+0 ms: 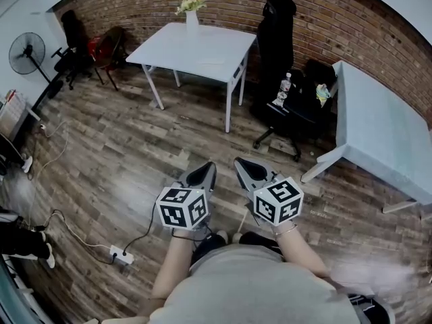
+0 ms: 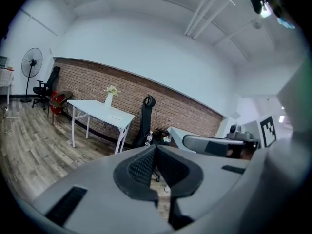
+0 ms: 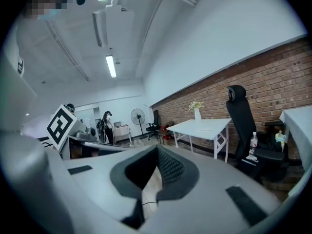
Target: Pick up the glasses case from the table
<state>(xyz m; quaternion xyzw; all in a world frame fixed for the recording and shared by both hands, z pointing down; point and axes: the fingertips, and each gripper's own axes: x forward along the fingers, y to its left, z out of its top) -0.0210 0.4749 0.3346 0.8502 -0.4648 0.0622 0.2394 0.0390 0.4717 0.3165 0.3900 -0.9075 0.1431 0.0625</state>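
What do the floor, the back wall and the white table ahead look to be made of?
Floor: wood or wood-look planks, matte, staggered grained boards. Back wall: exposed red brick, mortar lines visible. White table: smooth matte white top, possibly laminate or painted metal, unclear.

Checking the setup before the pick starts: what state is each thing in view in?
Left hand-held gripper: shut, empty.
Right hand-held gripper: shut, empty.
Vase: upright on the white table, flowers in it.
Bottle: upright on a chair seat.
Fan: standing; cannot tell if spinning.
Power strip: lying on the floor, cable attached.
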